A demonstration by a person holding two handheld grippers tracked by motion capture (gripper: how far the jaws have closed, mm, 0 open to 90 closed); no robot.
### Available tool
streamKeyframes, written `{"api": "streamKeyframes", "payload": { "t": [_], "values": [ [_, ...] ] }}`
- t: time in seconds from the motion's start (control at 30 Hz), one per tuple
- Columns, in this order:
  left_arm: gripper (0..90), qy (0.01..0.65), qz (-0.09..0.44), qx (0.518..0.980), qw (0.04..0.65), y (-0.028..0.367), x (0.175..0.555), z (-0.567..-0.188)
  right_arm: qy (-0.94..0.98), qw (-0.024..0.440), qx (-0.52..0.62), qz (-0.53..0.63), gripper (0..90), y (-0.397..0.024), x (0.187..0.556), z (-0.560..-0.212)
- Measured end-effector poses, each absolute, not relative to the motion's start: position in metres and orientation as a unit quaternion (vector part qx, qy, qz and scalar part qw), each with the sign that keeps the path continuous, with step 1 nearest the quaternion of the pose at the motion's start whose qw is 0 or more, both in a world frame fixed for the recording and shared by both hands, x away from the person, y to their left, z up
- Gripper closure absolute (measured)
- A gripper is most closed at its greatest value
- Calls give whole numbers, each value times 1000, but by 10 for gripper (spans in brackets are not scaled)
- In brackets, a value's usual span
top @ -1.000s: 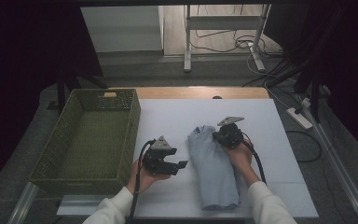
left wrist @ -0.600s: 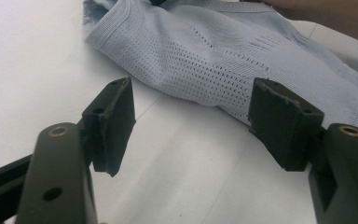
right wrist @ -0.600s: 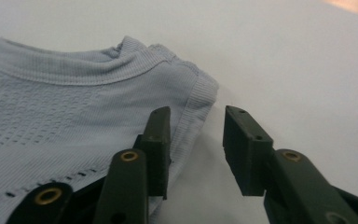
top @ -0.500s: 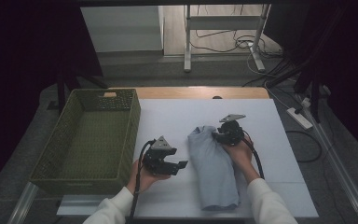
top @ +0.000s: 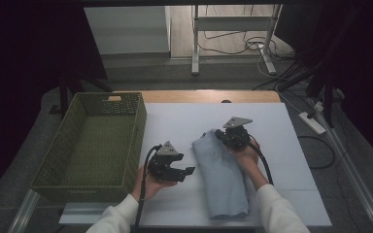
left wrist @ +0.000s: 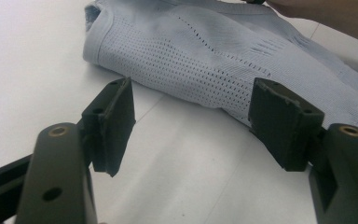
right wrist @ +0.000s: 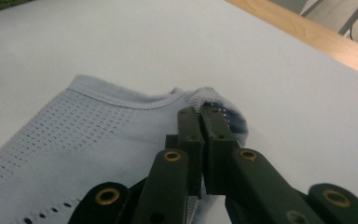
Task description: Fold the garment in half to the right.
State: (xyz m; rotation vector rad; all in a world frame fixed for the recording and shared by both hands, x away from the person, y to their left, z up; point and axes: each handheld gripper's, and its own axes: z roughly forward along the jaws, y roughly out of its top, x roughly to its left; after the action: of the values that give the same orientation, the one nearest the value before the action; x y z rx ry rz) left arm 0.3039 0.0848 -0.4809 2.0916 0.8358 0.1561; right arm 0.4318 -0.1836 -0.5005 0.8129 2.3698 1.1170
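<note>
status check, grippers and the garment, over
Right gripper shut on folded light-blue knit garment. Left gripper open beside it. Nothing in the way.

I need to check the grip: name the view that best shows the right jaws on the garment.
Right gripper view: the right gripper is shut on the light blue garment at its edge. High view shows the hand over it; left gripper view, just its mesh.

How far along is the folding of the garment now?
Done: the light blue garment lies folded into a long narrow strip on the white table. In hand: the right gripper is shut on the garment's far edge near the collar; the left gripper waits open beside it. Left, probably: folding it shorter and moving it to the green basket.
</note>
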Motion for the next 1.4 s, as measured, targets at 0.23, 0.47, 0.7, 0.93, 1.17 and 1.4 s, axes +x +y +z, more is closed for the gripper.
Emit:
{"api": "streamKeyframes", "payload": {
  "t": [0.23,0.47,0.7,0.93,1.17,1.4],
  "values": [
    [318,335,61,837,428,86,304,-481,854,196,295,380,873,-178,437,-510],
    [316,334,59,838,427,85,304,-482,857,179,326,358,863,-185,444,-522],
    [315,335,59,838,428,85,305,-482,848,189,326,371,588,-186,438,-509],
    [314,338,60,835,430,88,307,-482,835,180,329,403,523,-194,425,-490],
    [313,339,57,834,432,87,310,-482,831,168,328,417,508,-206,411,-482],
    [312,338,53,832,436,87,312,-482,827,170,326,425,506,-214,398,-475]
  ]
}}
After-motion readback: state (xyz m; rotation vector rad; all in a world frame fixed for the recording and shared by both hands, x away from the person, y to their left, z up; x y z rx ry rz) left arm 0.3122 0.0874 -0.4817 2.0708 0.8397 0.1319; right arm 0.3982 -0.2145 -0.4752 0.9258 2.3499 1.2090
